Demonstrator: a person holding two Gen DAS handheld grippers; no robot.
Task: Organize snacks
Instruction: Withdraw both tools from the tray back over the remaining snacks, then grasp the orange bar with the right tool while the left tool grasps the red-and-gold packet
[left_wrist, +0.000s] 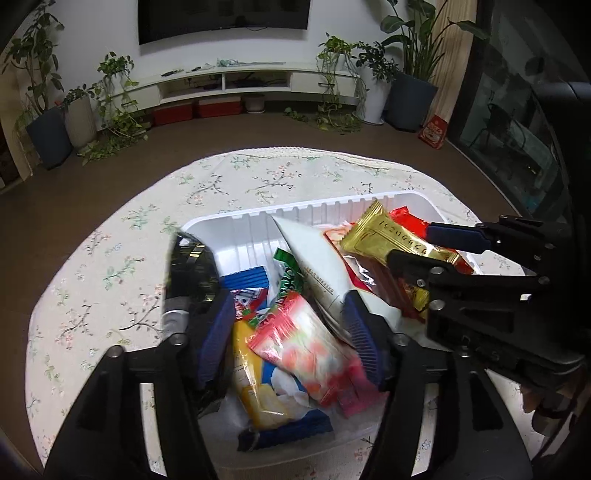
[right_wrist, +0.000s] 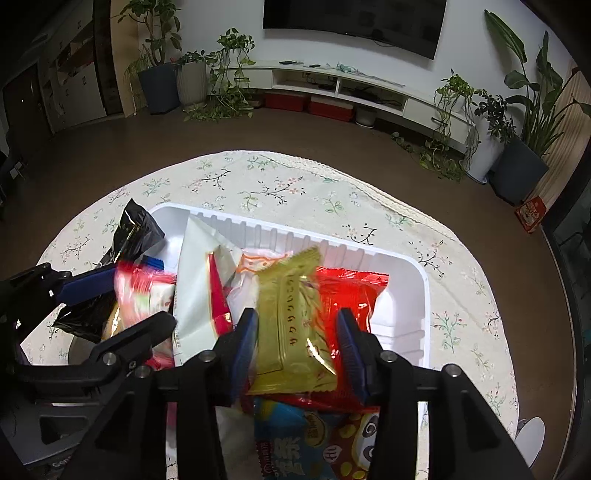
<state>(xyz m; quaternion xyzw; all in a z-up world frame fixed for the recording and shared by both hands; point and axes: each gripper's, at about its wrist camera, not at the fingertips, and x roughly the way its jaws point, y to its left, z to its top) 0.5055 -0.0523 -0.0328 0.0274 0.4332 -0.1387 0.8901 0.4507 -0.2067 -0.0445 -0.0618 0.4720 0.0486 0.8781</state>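
A white ribbed tray (left_wrist: 332, 208) (right_wrist: 424, 295) on the floral tablecloth holds several snack packets. My left gripper (left_wrist: 291, 332) hangs over the tray's near-left part with its jaws apart. A pink and white packet (left_wrist: 310, 354) lies between its blue pads, and neither pad presses on it. In the right wrist view that packet (right_wrist: 144, 295) is blurred beside the left gripper (right_wrist: 129, 299). My right gripper (right_wrist: 297, 347) (left_wrist: 410, 243) stands open over the right half. A blurred gold packet (right_wrist: 291, 332) (left_wrist: 384, 236) sits loose between its pads, on top of a red packet (right_wrist: 354, 295).
A black packet (left_wrist: 192, 266) (right_wrist: 136, 229) leans over the tray's left rim. A long white packet (left_wrist: 314, 258) (right_wrist: 195, 280) lies across the middle, with blue and yellow packets (left_wrist: 258, 391) below. The round table's edge (left_wrist: 110, 206) drops to brown floor. Plants and a TV shelf stand far behind.
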